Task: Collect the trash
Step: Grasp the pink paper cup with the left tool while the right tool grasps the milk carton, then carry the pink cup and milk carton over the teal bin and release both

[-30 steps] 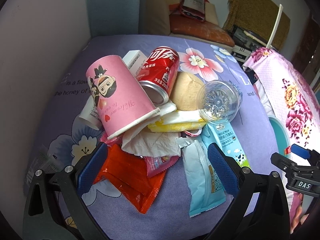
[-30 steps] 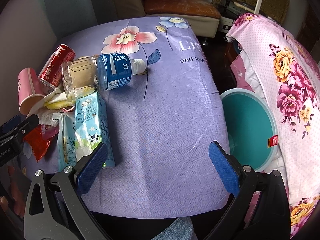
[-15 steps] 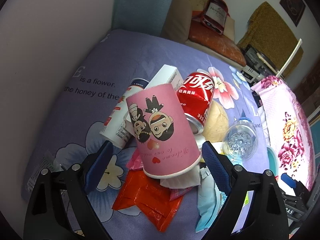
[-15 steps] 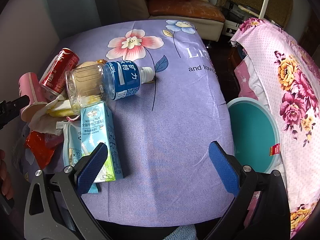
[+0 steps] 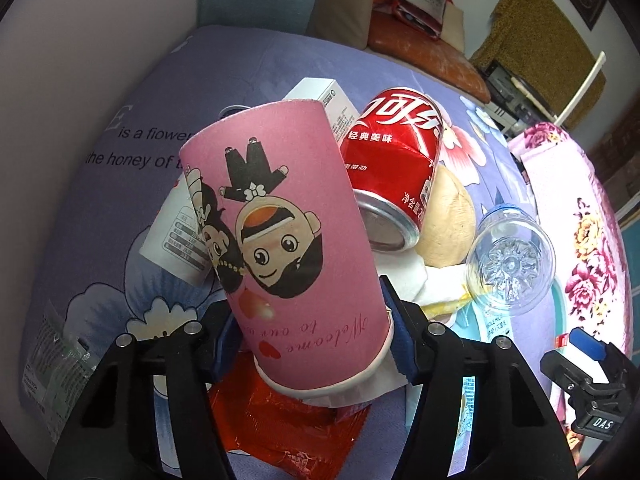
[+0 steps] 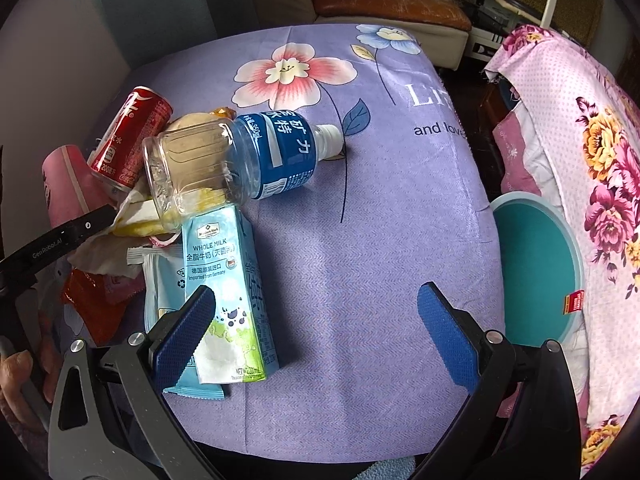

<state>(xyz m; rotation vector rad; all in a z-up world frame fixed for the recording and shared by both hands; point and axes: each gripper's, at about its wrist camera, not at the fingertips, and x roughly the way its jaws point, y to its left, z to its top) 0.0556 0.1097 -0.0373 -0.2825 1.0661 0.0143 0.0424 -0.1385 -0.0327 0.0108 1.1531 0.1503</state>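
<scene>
- Left tongs (image 5: 310,336): blue pads pressed on both sides of the pink paper cup with cartoon couple print (image 5: 288,240), near its white rolled rim; cup is gripped, tilted, mouth toward the camera.
- Under the cup rim at 6 o'clock: crumpled white tissue (image 5: 404,276) and a red foil wrapper (image 5: 288,432).
- At 1 o'clock of the cup: dented red cola can (image 5: 394,164), lying on its side, touching the cup wall.
- At 11 o'clock, behind the cup: small white cardboard box (image 5: 320,94).
- At 3 o'clock: clear plastic bottle with blue label (image 6: 240,160), on its side, base toward the left camera, cap pointing away from the pile.
- Right tongs (image 6: 316,332): spread wide, holding nothing, hovering above the purple floral cloth-covered surface (image 6: 360,240).
- Left pad of the right tongs overlaps the blue-and-green whole-milk carton (image 6: 228,280), lying flat at 10 o'clock; contact cannot be told.
- Light blue snack packet (image 6: 168,292) partly under the carton.
- At 3 o'clock, off the surface edge: round teal bin (image 6: 536,272), beside a pink floral fabric (image 6: 592,140).
</scene>
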